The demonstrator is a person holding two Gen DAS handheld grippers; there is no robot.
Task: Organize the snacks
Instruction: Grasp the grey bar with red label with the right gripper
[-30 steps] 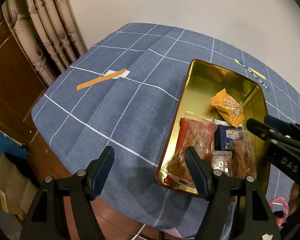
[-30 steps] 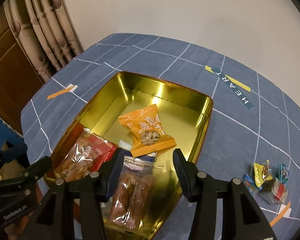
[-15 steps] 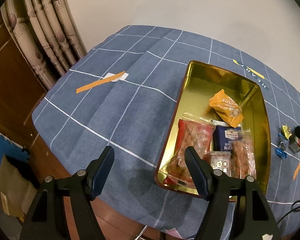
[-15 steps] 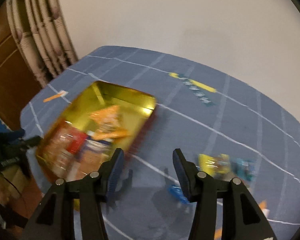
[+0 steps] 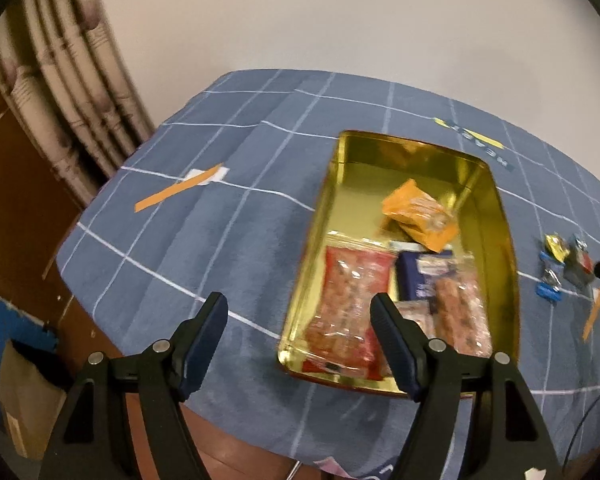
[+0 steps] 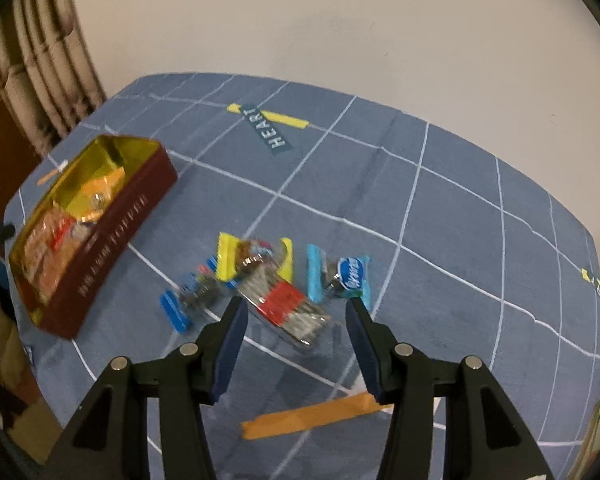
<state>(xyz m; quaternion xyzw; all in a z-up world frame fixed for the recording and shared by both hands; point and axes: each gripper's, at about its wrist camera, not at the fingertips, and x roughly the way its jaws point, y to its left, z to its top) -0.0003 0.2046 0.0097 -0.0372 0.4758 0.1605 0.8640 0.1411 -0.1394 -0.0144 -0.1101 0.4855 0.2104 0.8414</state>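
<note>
Four small wrapped snacks [image 6: 268, 280] left loose on the blue checked surface [image 6: 440, 220], bunched together well apart from the gold tin [image 6: 112, 216], already part-filled with larger packets. Nearest the right tongs [image 6: 294, 322]: a clear packet with a red label [image 6: 288, 306], lying flat and slanted, just ahead of the spread, empty blades. Beside it, a yellow-ended wrapper [image 6: 254, 258], a light-blue one [image 6: 340, 274] and a darker blue one [image 6: 192, 296], overlapping or touching; blur hides exactly how. Probably light, crinkly, slick film, soft enough to buckle yet likely crushable inside. Best taken across the narrow middle of the red-label packet, blades low to the cloth, gentle squeeze. Left tongs [image 5: 300, 340] likewise released and empty, hovering near the tin's close end.
</note>
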